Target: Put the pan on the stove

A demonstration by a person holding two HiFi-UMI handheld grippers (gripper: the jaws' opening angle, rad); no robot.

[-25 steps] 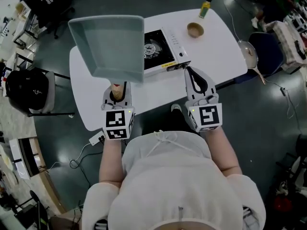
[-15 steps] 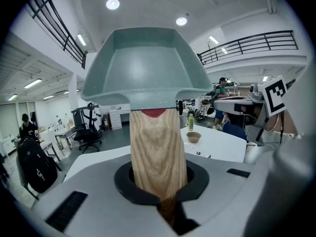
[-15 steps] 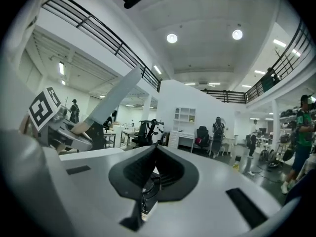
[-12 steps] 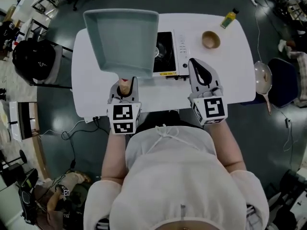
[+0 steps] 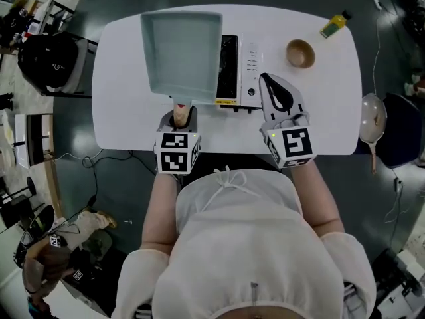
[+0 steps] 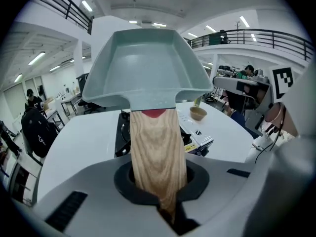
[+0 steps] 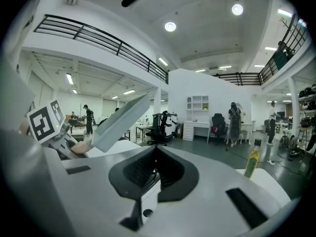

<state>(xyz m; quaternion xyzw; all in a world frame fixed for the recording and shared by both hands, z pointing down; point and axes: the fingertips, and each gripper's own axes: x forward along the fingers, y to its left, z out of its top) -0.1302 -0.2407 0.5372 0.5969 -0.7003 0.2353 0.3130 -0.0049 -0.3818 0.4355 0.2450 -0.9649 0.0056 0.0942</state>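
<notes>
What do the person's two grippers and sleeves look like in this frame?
The left gripper and right gripper are both light grey shells with dark-lined jaws tapering forward. Each carries a cube of black-and-white square markers at its rear. The person wears a pale top with loose sleeves.

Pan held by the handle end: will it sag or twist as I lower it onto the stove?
Probably nose-heavy: the wide rectangular pan hangs well beyond the left gripper, which is clamped only on the wooden handle. The smooth handle may pivot or slip if jolted. The body looks rigid, so it should land flat on the stove.
</notes>
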